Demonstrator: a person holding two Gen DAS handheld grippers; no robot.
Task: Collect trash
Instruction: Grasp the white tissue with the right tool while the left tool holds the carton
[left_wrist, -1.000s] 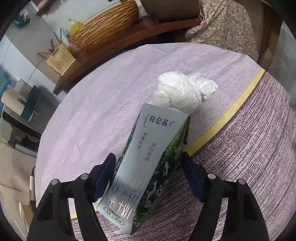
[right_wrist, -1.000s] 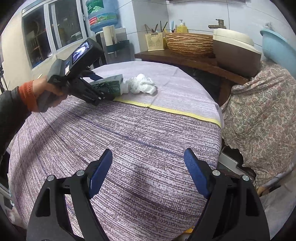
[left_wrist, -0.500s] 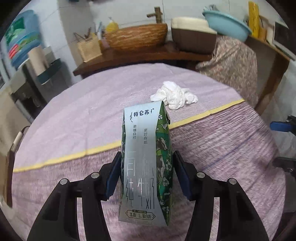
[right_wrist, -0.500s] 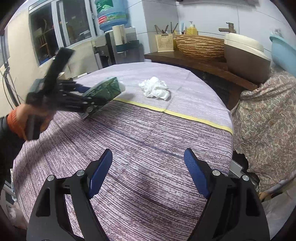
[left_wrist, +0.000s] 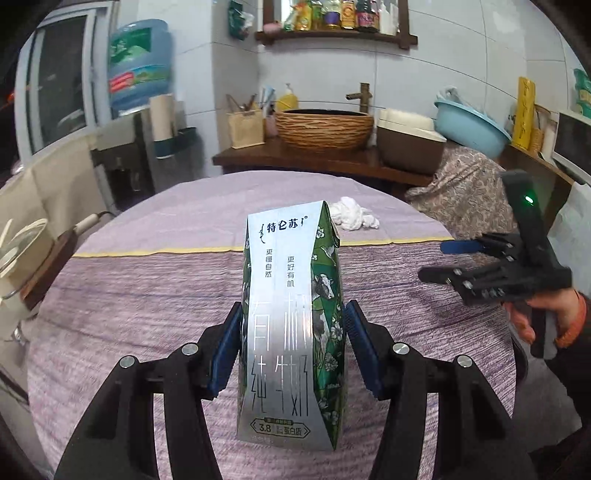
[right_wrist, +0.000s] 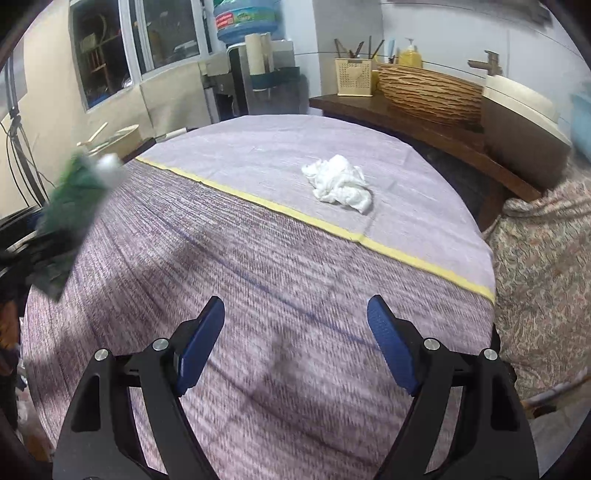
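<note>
A silver and green milk carton (left_wrist: 291, 325) stands upright between the blue pads of my left gripper (left_wrist: 293, 347), which is shut on it and holds it above the round table. In the right wrist view the same carton (right_wrist: 70, 210) is a green blur at the left edge. A crumpled white tissue (right_wrist: 338, 182) lies on the pale far half of the tablecloth (right_wrist: 258, 155); the left wrist view shows the tissue (left_wrist: 352, 218) just behind the carton's top. My right gripper (right_wrist: 295, 343) is open and empty over the near striped cloth, and the right gripper (left_wrist: 461, 264) also appears, held by a hand, at the right.
A yellow stripe (right_wrist: 332, 229) divides the cloth. Behind the table a wooden counter (left_wrist: 325, 158) carries a woven basket (left_wrist: 323, 127), a utensil holder (left_wrist: 245, 129) and a brown pot (left_wrist: 410, 147). A water dispenser bottle (left_wrist: 138, 68) is at the back left, a patterned cloth (right_wrist: 543, 266) at the right.
My left gripper closed on the carton, rolled it upright and carried it up and back from the tissue toward the table's left side. The right gripper edged forward toward the tissue.
</note>
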